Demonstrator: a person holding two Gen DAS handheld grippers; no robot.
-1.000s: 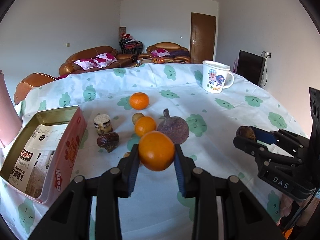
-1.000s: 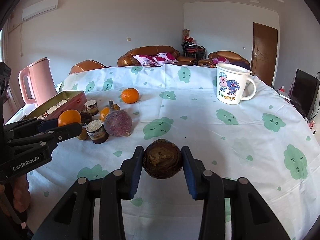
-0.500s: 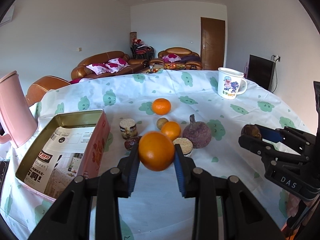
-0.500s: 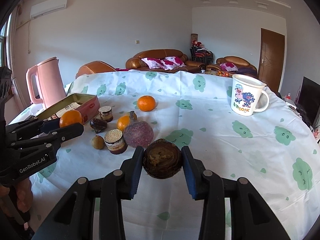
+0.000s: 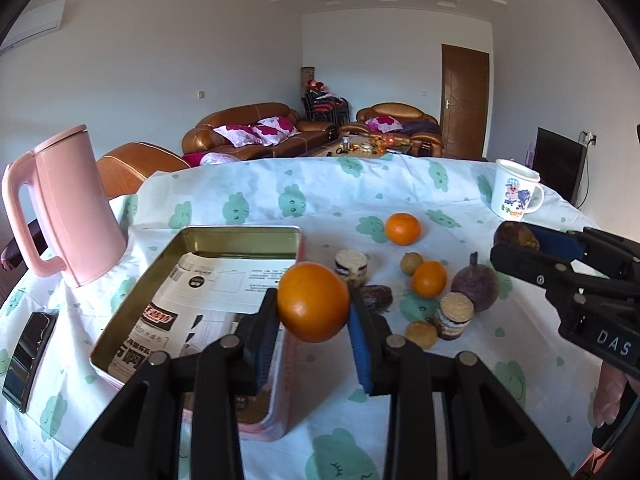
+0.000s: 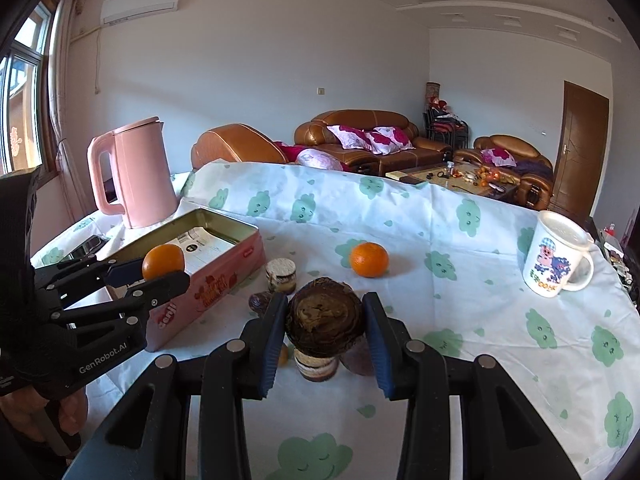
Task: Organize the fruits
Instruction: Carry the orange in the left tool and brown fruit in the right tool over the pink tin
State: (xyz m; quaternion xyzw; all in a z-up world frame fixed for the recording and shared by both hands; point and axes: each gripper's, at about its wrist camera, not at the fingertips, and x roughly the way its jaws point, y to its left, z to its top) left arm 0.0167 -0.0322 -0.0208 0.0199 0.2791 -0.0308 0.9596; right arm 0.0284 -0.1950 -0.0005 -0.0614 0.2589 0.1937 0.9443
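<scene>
Left jaws pinch orange [image 5: 313, 307] above tin [image 5: 240, 236] edge; right jaws pinch brown fruit [image 6: 325, 316].

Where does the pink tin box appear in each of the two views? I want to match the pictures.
Left wrist view: the pink tin box lies left of centre, open, with printed paper inside, just behind the left tongs.
Right wrist view: it sits at mid-left, behind the left tongs.
Shared landmark: the pink kettle stands beyond the box in both.
</scene>
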